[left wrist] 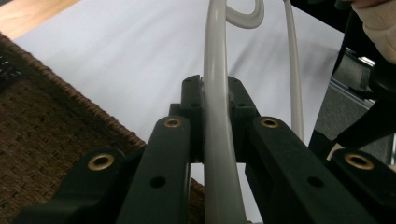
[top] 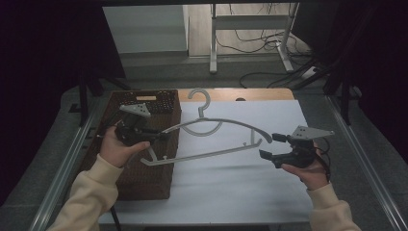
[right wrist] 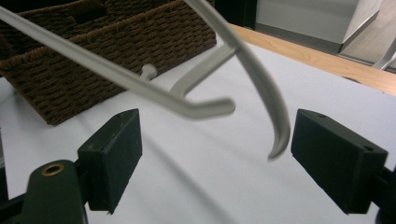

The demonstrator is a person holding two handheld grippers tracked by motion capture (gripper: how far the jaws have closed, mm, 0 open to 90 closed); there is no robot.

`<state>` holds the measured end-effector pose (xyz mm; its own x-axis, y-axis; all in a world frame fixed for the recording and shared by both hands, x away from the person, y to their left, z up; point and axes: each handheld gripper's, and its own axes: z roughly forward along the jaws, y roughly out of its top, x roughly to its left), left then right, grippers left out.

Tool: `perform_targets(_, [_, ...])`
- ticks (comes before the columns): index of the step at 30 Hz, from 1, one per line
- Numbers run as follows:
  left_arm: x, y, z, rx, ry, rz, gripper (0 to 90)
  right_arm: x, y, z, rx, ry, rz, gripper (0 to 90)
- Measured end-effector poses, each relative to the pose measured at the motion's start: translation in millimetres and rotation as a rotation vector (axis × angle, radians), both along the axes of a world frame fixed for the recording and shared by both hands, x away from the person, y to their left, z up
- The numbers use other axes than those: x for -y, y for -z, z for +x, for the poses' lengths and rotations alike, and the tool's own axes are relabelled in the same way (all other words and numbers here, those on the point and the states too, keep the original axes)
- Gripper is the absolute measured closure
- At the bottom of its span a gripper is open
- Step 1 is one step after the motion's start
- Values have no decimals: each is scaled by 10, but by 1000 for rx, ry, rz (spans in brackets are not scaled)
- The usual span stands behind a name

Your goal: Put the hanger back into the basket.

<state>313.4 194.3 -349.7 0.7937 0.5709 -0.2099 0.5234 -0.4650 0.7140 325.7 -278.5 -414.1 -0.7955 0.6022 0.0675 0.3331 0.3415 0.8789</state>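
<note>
Left tongs [top: 161,135] clamping hanger [top: 216,126], right tongs [top: 270,146] apparently agape near its tip

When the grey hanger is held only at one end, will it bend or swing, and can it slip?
The hanger probably stays stiff: clamped at one end by the left gripper, it spans the table without sagging. Its thin, open frame suggests low weight. The smooth, rounded bar might twist or slide between the jaws; the open right gripper could steady the free end.

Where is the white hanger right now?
In the high view the hanger hangs mid-table above the white cloth, its left end pinched by the left tongs beside the wicker basket, its right end near the open right tongs.
</note>
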Motion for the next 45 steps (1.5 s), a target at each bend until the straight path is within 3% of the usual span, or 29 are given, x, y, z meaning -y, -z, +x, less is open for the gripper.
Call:
perform_targets(9, [-192,-82,-74,41,-70,-15,812,10,123,46,-32,4,-21,151])
perform_targets(20, [-331,-135,-213,83,-113,-14,812,-3,239,75,-63,19,-40,147])
perform_targets(33, [-478,-95,-275,90,-157,-38,812,-13,324,59,-74,51,-76,142])
perform_targets(45, [-836,-67,-387,115,-253,-78,812,-25,347,65,-86,54,-95,142])
